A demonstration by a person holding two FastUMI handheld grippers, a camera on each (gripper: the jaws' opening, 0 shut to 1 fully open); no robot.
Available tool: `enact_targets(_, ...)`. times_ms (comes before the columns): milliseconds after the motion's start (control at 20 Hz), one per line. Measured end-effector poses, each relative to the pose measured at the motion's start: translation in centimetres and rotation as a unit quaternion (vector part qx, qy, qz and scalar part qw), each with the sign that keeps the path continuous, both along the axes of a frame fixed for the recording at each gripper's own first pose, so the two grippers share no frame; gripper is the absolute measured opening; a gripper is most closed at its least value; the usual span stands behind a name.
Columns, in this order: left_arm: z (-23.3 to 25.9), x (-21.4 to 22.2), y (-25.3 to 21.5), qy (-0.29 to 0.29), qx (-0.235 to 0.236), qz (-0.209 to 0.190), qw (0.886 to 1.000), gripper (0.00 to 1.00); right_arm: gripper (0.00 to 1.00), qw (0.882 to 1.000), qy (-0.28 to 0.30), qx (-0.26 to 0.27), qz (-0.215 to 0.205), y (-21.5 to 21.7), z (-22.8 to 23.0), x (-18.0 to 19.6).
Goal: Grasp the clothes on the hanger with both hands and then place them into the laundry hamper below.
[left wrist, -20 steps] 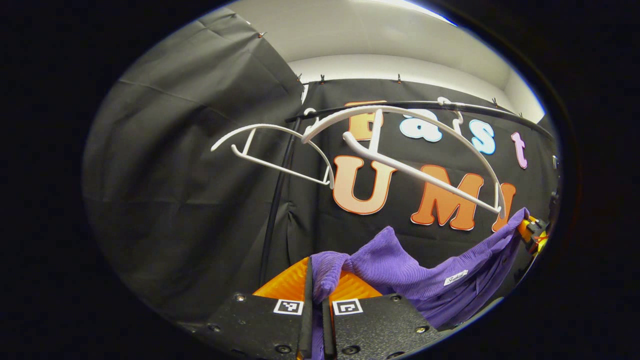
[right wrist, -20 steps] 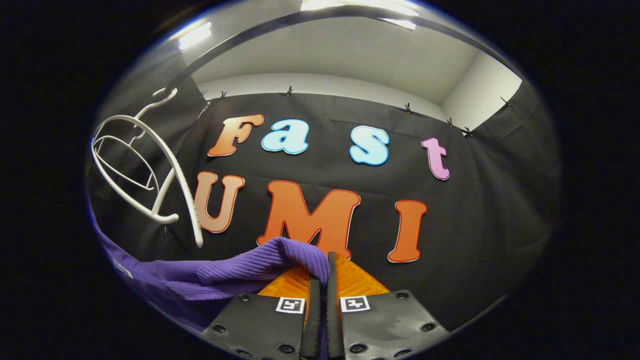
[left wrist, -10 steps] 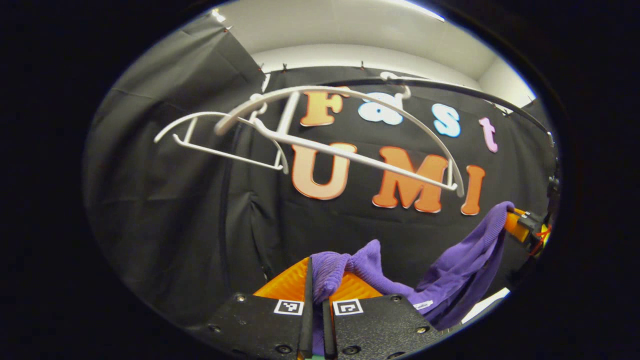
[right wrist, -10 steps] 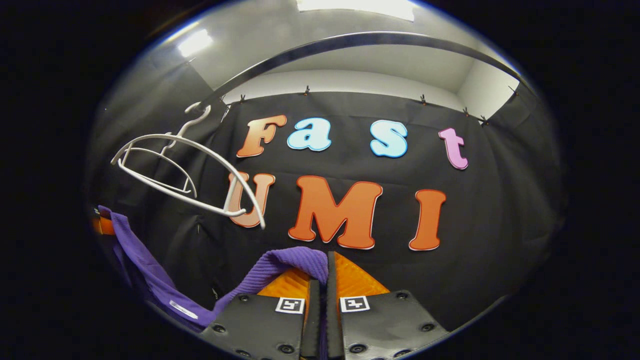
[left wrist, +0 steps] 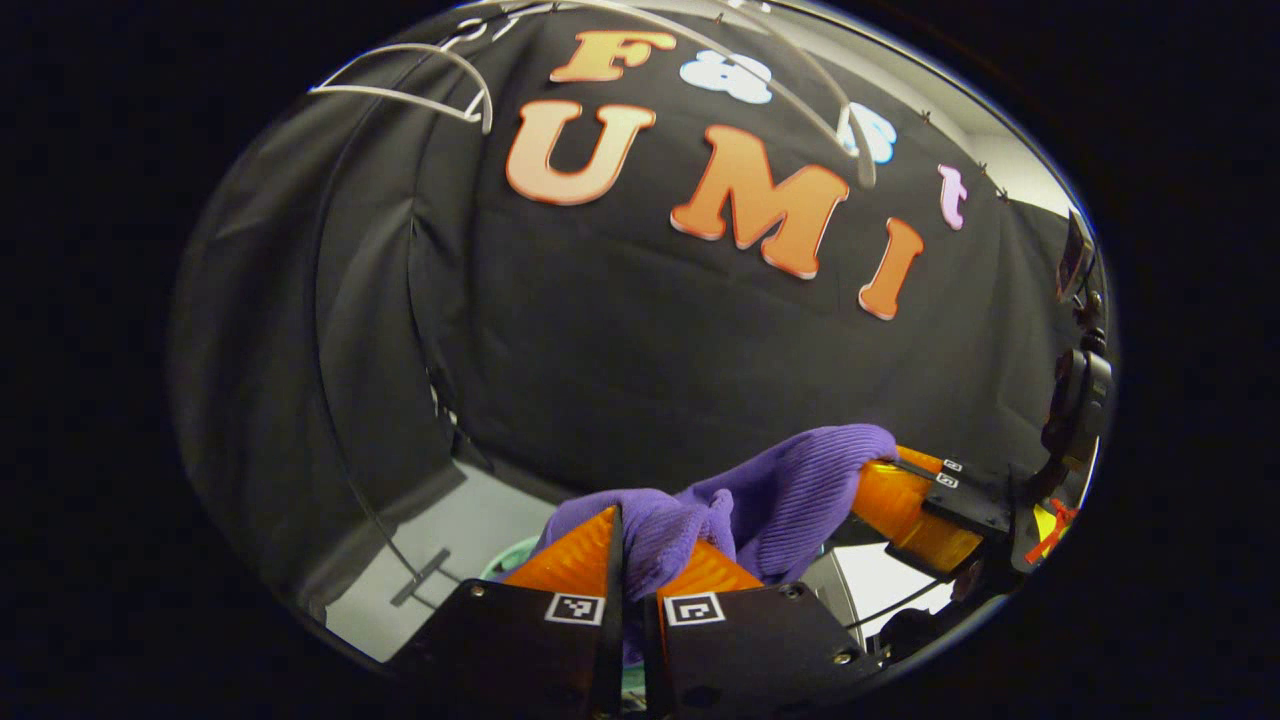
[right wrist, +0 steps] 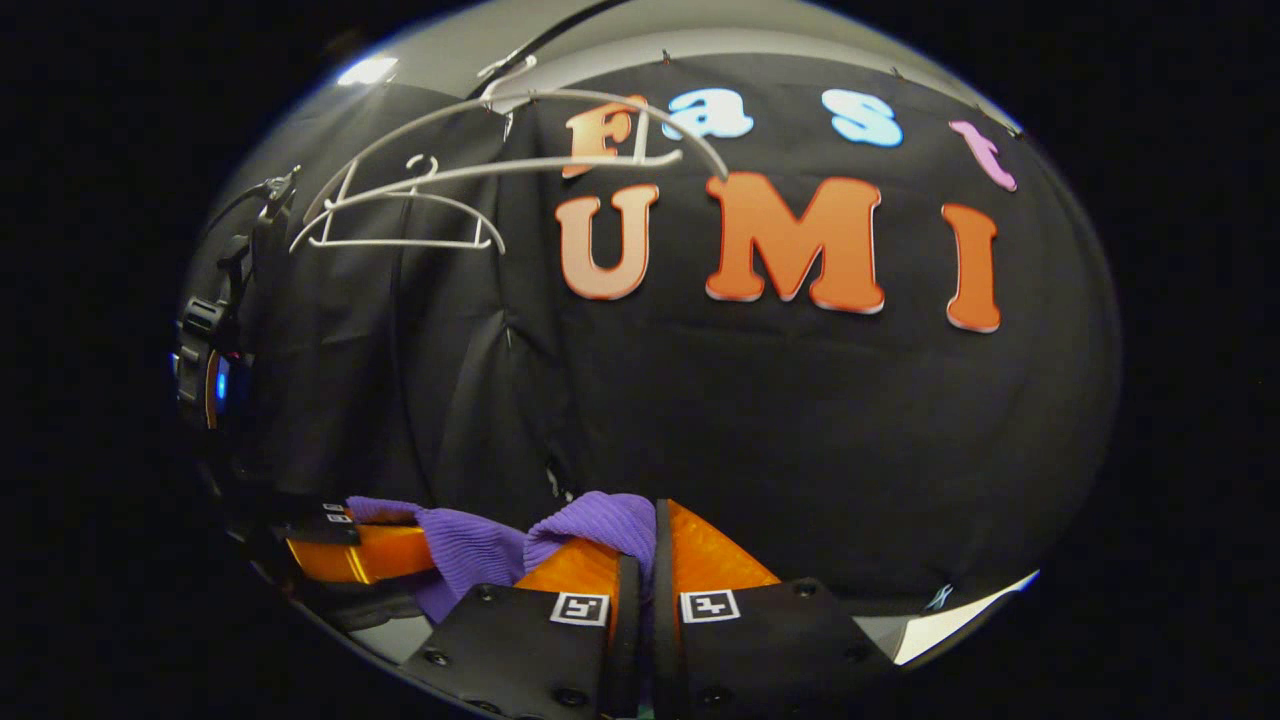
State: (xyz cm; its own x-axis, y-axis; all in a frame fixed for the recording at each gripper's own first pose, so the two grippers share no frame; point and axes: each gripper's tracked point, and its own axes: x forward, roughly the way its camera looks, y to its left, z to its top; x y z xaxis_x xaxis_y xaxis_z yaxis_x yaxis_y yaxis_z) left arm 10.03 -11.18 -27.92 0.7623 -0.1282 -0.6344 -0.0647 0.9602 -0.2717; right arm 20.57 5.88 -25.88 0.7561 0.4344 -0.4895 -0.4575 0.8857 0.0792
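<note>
Against the booth's black cloth wall, the two bare white hangers now sit much higher in both views than a second ago, so both grippers have dropped toward the hamper, which cannot be made out. One purple garment bunches between two grippers: the left gripper and right gripper each stay clamped on a fold.

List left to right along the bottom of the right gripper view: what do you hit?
Left gripper, reaching in from the left → purple garment bunched between the two → right gripper, its fingers pinched on the cloth.
</note>
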Motion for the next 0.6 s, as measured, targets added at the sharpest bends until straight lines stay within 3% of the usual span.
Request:
enact_targets(250,-5.0,-2.9,-2.5,0.092,-0.040,0.005,0.995,0.09,0.13,0.990,0.135,-0.004,-0.049,-0.7,-7.6,-3.2)
enact_targets(400,-6.7,-3.9,-1.7,0.129,-0.033,0.018,0.991,0.09,0.13,0.984,0.163,-0.009,-0.063,-1.8,-9.3,-4.1)
enact_targets(500,-7.4,-4.8,-1.3,0.154,-0.026,0.020,0.988,0.11,0.18,0.981,0.178,-0.018,-0.071,-2.4,-10.0,-4.3)
enact_targets(550,-7.5,-5.1,-1.3,0.166,-0.016,0.023,0.986,0.17,0.17,0.980,0.186,-0.024,-0.073,-2.6,-10.4,-4.4)
enact_targets(600,-7.8,-5.0,-1.1,0.171,-0.007,0.026,0.985,0.34,0.32,0.978,0.191,-0.027,-0.073,-2.5,-10.9,-4.4)
